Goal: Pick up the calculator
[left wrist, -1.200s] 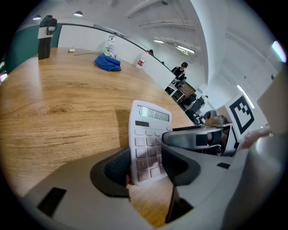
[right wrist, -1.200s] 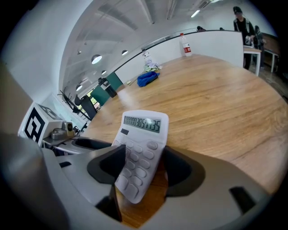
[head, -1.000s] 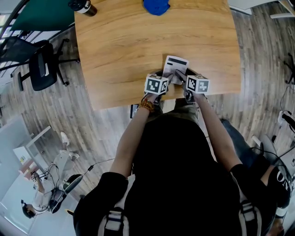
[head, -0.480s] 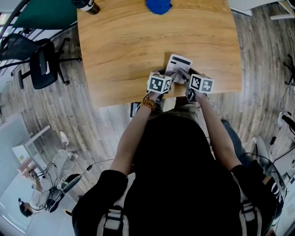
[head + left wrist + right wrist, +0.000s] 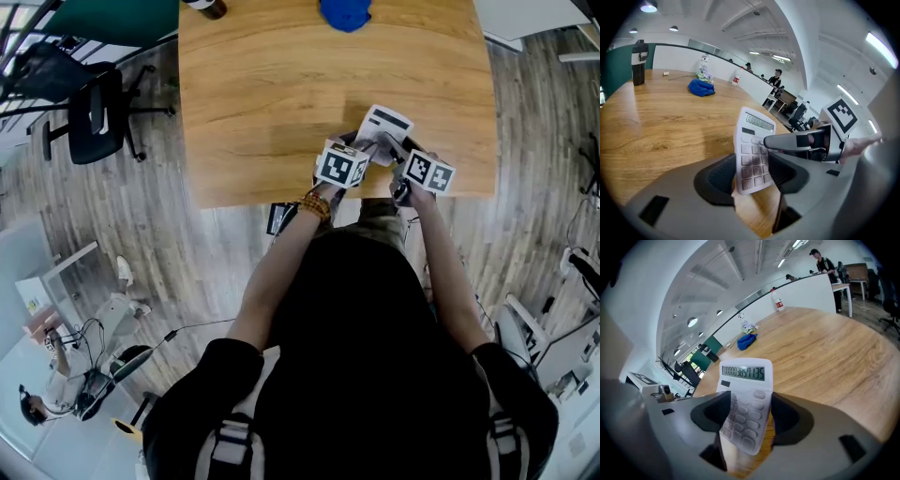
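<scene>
A white calculator (image 5: 385, 125) is held up over the near edge of the wooden table (image 5: 272, 94). My left gripper (image 5: 368, 155) is shut on its lower end, and in the left gripper view the calculator (image 5: 752, 150) stands upright between the dark pads of the left gripper (image 5: 752, 177). My right gripper (image 5: 396, 153) comes in from the right, and one of its grey fingers (image 5: 787, 140) lies across the keys. In the right gripper view the calculator (image 5: 746, 394) fills the gap of the right gripper (image 5: 749, 420), with digits on its display.
A blue cloth (image 5: 345, 13) lies at the table's far edge, with a dark bottle (image 5: 208, 7) at the far left corner. A black office chair (image 5: 94, 112) stands left of the table. People stand by a long counter in the background (image 5: 820, 258).
The head view has shifted, so everything sits further right in the picture. Both grippers and the calculator keep almost the same place over the table's near edge.
</scene>
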